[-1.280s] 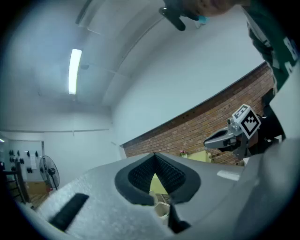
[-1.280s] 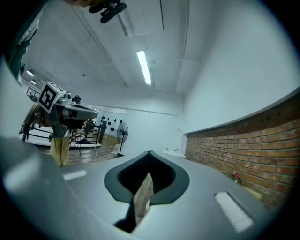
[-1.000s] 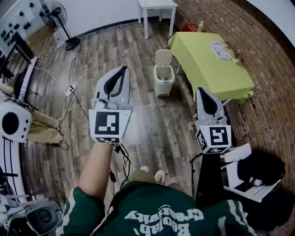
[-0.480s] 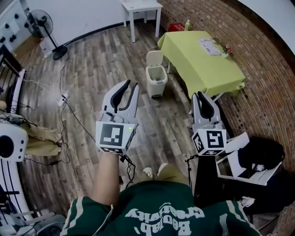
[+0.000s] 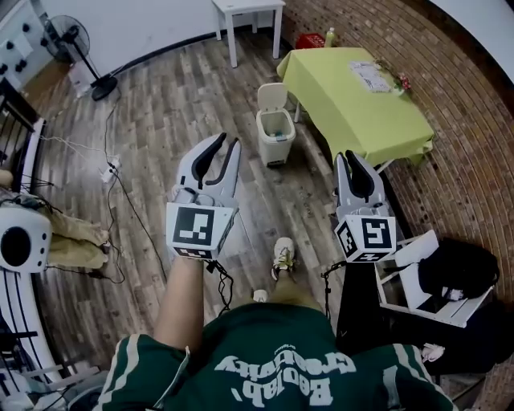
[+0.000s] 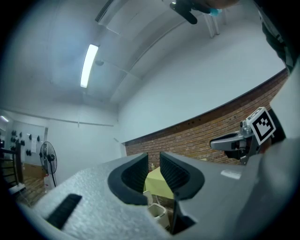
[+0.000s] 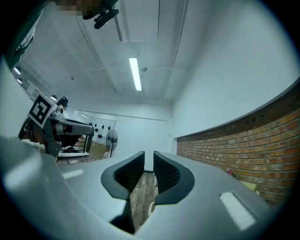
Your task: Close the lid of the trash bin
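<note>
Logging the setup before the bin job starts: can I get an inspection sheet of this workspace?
Surface: wooden floor.
Job's things: bin beside the green table; lid standing open.
Clutter: papers on the green table; black bag at right.
Grippers: left gripper jaws closing, right gripper jaws opening, nothing between either; both apart from the bin.
Cables: cables and power strip on the floor.
Surroundings: brick wall, fan, white table.
</note>
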`<state>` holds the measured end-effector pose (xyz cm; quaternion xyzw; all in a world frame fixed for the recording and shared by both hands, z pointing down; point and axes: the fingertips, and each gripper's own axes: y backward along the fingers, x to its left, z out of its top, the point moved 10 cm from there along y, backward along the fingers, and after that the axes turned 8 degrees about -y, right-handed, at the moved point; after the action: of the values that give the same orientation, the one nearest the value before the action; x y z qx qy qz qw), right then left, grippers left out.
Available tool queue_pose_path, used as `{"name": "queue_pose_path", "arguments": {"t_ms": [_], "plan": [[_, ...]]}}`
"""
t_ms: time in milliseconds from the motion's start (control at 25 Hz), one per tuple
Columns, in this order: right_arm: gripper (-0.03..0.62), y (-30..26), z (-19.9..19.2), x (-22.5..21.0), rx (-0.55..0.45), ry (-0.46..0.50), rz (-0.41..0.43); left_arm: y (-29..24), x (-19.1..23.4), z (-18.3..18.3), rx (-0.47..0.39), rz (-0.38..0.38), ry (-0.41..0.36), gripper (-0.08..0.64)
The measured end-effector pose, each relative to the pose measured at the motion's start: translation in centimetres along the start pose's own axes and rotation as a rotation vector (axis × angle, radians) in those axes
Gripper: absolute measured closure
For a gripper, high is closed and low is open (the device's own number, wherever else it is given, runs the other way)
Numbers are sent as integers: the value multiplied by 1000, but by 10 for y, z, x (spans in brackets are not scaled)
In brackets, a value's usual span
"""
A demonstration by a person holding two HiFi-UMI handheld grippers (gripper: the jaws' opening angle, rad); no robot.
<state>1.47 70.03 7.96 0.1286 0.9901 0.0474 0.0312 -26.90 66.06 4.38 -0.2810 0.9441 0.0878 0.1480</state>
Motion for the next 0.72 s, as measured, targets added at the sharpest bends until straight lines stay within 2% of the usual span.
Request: {"name": "queue_pose_path", "arguments": {"t_ms": [280,440,720], "plan": [[512,-47,-9,-25,-1,-10,17,-42,12,-8,-14,6,-45,480],[512,-80,-17,-43,3,-13,38,-73,19,-17,-20,9,-34,480],[500,-141,-35,-78,24,-23,93,-127,32,-32,0,19,-64,479]]}}
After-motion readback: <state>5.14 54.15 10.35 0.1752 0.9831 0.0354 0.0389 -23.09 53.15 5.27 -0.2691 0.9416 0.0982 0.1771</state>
